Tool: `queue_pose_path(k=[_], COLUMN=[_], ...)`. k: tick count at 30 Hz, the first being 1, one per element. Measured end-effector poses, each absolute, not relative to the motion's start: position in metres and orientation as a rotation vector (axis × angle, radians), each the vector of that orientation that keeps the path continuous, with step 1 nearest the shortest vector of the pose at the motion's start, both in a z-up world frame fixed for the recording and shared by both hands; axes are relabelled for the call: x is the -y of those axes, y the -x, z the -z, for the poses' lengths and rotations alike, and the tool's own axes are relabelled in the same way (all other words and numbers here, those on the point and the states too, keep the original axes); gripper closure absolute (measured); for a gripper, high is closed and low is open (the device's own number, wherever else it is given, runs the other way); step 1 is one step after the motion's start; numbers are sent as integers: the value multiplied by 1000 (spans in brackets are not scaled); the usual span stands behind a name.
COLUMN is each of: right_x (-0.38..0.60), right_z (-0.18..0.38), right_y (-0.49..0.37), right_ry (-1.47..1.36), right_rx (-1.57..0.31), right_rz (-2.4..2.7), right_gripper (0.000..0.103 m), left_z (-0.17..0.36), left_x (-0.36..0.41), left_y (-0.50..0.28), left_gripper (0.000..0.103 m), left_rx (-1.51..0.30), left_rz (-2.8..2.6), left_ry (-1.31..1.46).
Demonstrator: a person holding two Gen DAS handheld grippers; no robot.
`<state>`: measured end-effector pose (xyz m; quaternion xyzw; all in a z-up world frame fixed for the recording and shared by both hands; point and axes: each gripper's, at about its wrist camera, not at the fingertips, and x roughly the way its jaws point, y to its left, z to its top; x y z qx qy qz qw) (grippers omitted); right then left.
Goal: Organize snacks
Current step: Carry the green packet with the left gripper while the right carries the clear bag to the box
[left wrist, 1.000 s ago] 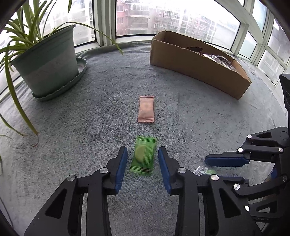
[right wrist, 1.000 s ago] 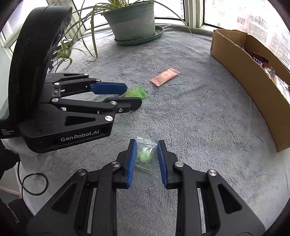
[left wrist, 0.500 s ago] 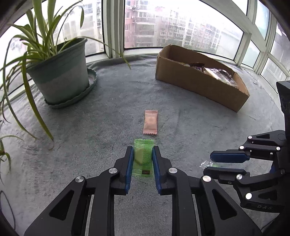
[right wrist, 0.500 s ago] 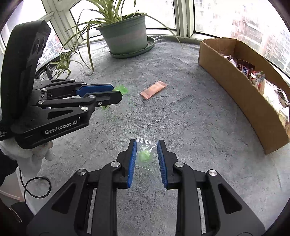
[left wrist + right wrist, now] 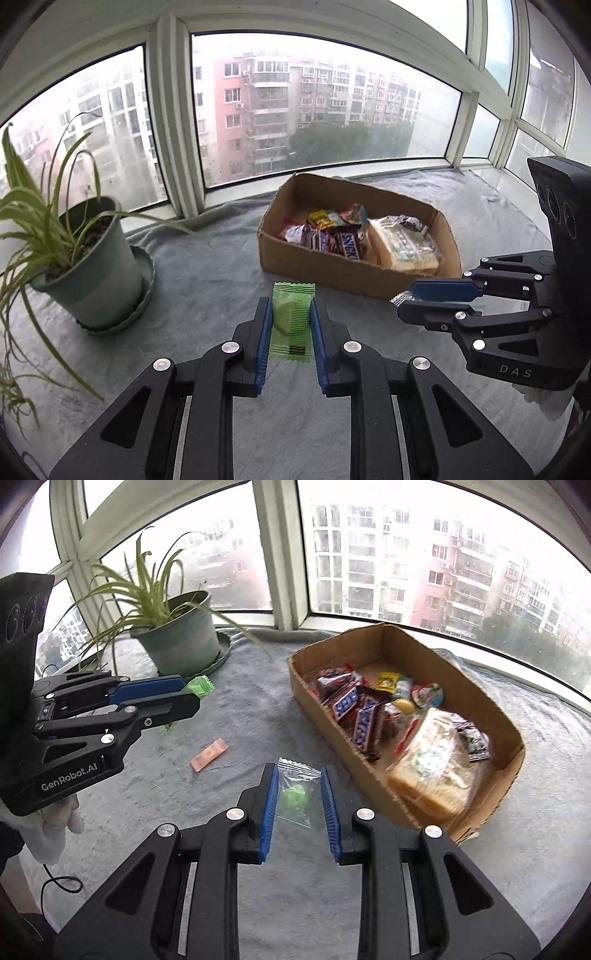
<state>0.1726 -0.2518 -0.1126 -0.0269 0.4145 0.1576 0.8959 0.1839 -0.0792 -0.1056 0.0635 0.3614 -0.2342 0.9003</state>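
Note:
My left gripper (image 5: 288,314) is shut on a green snack packet (image 5: 291,321) and holds it up above the grey cloth, short of the cardboard box (image 5: 332,273). My right gripper (image 5: 297,794) is shut on a clear bag with a green candy (image 5: 295,794), lifted beside the box's (image 5: 325,716) near wall. The box holds chocolate bars (image 5: 364,725), wrapped bread (image 5: 432,771) and several small snacks. A pink packet (image 5: 209,755) lies on the cloth to the left. The left gripper also shows in the right wrist view (image 5: 184,698), and the right gripper in the left wrist view (image 5: 410,302).
A potted spider plant (image 5: 88,269) in a saucer stands at the left by the window; it also shows in the right wrist view (image 5: 177,642). A grey cloth (image 5: 207,280) covers the sill. Windows run along the back. A cable (image 5: 61,886) hangs at the near left edge.
Both grippers have lifted with their packets and moved toward the box. The left gripper closed on the green packet. The pink packet stayed on the cloth.

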Motion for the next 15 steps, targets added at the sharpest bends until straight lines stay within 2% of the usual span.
queue_pose_path(k=[15], right_x=[319], right_z=[115], right_y=[-241], right_ry=[49], right_rx=[-864], right_rz=[-178], right_gripper=[78], left_z=[105], left_x=[153], left_y=[-247], left_gripper=[84], left_rx=[-752], left_rz=[528], left_ry=[-88])
